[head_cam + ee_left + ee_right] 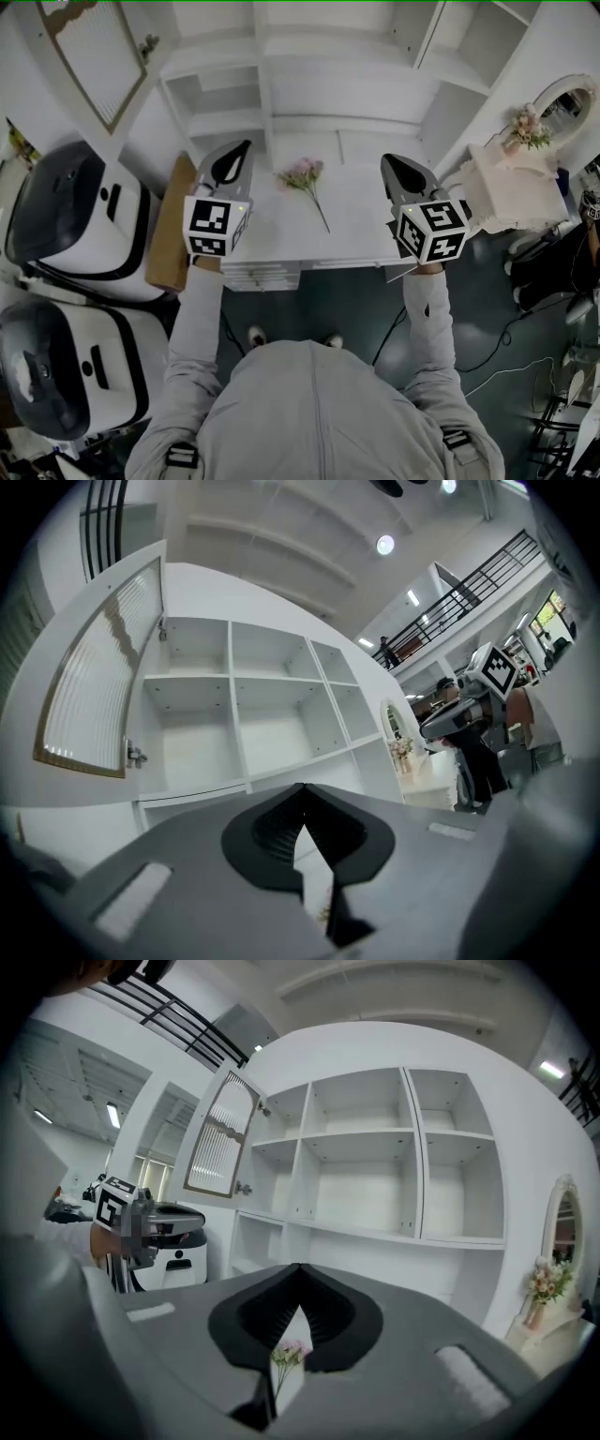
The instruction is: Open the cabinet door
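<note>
marker cubes (217,225) carry black-and-white square codes. cabinet door (89,58), white frame with a ribbed panel and tan trim, stands swung open at the left of the white cabinet (361,1162), its top cut off in the head view. cabinet is all boxy open shelves. left gripper (302,791) closed on nothing. right gripper (300,1271) closed too, empty. pink flower sprig (305,176) lies on the white bench (356,225). glossy white-and-black machines (66,225) partly cut off at left.
</note>
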Demonstrator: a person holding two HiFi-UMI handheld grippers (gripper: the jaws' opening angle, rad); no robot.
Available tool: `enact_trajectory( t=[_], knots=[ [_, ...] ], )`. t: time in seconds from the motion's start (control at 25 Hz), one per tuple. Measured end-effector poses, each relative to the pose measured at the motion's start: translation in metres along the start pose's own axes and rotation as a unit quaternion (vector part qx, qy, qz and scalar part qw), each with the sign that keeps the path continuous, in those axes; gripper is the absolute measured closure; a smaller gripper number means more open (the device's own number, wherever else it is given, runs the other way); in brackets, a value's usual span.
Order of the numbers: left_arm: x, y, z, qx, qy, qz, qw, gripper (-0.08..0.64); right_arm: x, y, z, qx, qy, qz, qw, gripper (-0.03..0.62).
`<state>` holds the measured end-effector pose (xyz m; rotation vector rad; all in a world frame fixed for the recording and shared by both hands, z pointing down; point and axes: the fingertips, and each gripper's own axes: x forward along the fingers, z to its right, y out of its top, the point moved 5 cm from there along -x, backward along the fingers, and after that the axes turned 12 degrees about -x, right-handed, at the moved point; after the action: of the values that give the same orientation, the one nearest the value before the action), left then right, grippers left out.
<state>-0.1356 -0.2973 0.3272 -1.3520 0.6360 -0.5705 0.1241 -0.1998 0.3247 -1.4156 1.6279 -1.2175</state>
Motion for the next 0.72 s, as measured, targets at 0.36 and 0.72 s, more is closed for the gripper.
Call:
enact_trajectory(
  t=[0.36, 0.72],
  knots=[
    [0.027, -0.007, 0.023, 0.015, -0.051, -0.006, 0.9986, 0.542, -0.007, -0.012, 0.009, -0.020, -0.022, -0.022, 0.999, 0.592],
    [0.039, -0.012, 0.031, 0.016, -0.083, -0.009, 0.9964, 0.543, 0.001, -0.011, 0.001, -0.020, -0.028, -0.023, 0.999, 0.592]
  ],
)
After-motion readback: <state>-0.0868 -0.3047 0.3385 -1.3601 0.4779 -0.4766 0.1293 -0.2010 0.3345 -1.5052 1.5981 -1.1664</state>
